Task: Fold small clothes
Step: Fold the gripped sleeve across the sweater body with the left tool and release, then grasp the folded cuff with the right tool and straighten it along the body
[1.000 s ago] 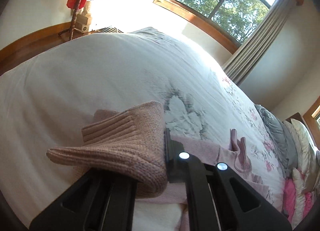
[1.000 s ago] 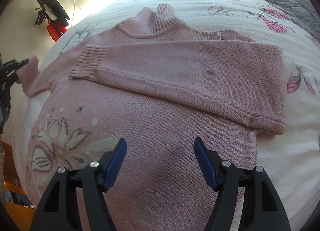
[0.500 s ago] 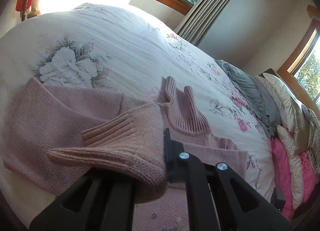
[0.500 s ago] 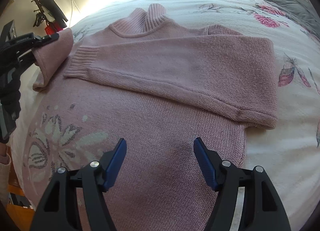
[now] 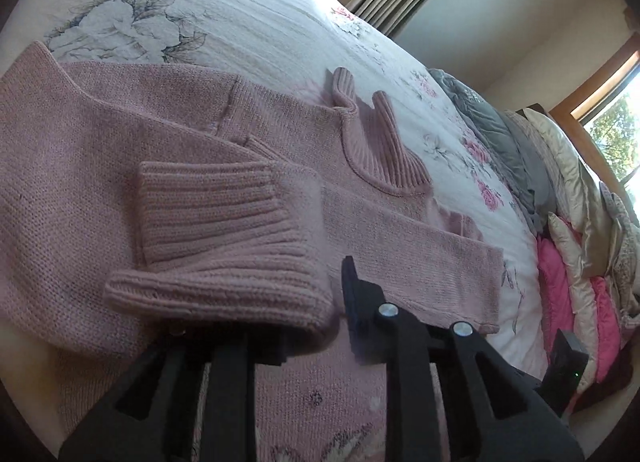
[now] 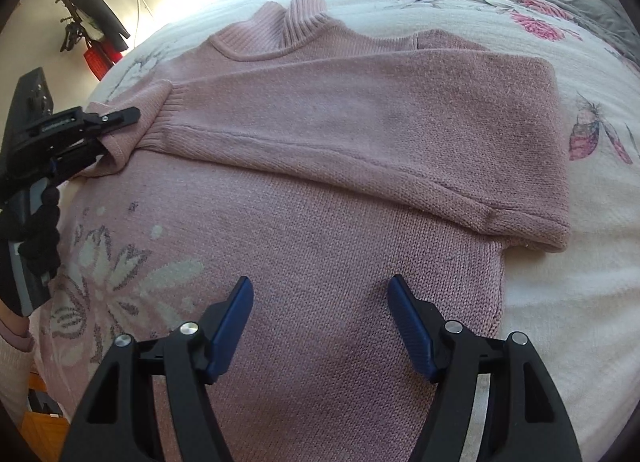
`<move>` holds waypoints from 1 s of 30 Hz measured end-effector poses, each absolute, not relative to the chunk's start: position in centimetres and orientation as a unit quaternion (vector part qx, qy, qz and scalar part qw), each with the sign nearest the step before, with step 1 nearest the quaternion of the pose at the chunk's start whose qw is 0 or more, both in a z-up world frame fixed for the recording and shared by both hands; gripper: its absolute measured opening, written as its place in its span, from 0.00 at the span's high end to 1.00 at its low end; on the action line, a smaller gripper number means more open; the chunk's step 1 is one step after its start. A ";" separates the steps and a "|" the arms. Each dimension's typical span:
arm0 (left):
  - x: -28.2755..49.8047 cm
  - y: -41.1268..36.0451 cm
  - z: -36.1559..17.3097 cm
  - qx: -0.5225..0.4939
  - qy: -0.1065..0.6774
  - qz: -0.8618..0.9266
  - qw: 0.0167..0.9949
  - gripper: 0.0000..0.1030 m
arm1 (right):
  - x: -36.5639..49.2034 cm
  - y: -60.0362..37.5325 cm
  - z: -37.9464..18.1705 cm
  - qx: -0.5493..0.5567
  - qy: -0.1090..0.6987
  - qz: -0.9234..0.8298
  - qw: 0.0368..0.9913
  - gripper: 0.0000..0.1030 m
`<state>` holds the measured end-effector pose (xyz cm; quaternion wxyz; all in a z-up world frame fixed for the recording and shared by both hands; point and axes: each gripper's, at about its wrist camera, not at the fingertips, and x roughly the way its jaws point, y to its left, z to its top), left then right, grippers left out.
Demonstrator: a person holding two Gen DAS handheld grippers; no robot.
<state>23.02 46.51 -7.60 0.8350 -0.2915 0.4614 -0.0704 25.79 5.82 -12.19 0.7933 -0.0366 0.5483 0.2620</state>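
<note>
Knitwear covers the middle of the bed: a dusty-pink ribbed-collar sweater (image 6: 320, 190) lies flat on the white floral bedspread (image 6: 560, 302), collar toward the far side. One sleeve is already folded across the chest, its ribbed cuff (image 6: 168, 118) reaching the opposite edge of the body. The other sleeve is partway through its fold, I would say: the left gripper (image 6: 116, 134) has its jaws clamped on that second cuff (image 5: 224, 286), which bulges out between the black fingers and is held just above the chest near the first cuff. The right gripper (image 6: 320, 326) hovers over the lower front of the sweater beside the pale knitted flower design (image 6: 108, 286), its blue-padded jaws standing well apart and gripping nothing. Judging by how things lie, the sleeve stage is about half done: this second sleeve has yet to be laid flat over the first, and the body has not been folded up from the hem at all. Grey and pink bedding (image 5: 560, 254) is heaped along the far edge, well clear of the work.
</note>
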 end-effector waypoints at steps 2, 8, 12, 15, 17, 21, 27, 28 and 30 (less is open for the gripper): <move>21.1 46.4 -6.3 -0.277 0.465 -0.097 0.835 0.61 | 25.9 6.1 -12.0 -0.039 0.548 0.262 0.794 0.31; 16.8 51.6 -2.2 -0.236 0.418 -0.050 0.876 0.59 | 26.5 8.6 -10.1 -0.022 0.542 0.290 0.789 0.31; 18.3 56.8 -2.4 -0.208 0.431 0.053 0.876 0.62 | 27.2 12.8 -7.7 -0.004 0.534 0.334 0.777 0.31; 19.6 58.8 -4.1 -0.200 0.454 0.080 0.865 0.63 | 27.9 16.4 -6.3 -0.008 0.530 0.354 0.771 0.31; 20.4 59.3 -5.8 -0.195 0.477 0.090 0.852 0.66 | 28.6 18.6 -6.0 -0.005 0.535 0.363 0.763 0.31; 21.0 58.9 -7.6 -0.153 0.488 0.099 0.854 0.65 | 30.0 22.2 -6.2 0.021 0.556 0.381 0.739 0.31; 20.0 60.3 -6.6 -0.203 0.470 0.089 0.854 0.66 | 32.0 26.5 -8.2 0.071 0.595 0.388 0.701 0.31; 19.6 60.5 -6.2 -0.209 0.464 0.091 0.856 0.66 | 32.3 27.0 -8.6 0.077 0.600 0.387 0.695 0.32; 19.2 60.7 -5.4 -0.206 0.457 0.096 0.860 0.66 | 32.5 27.8 -9.5 0.086 0.607 0.387 0.688 0.35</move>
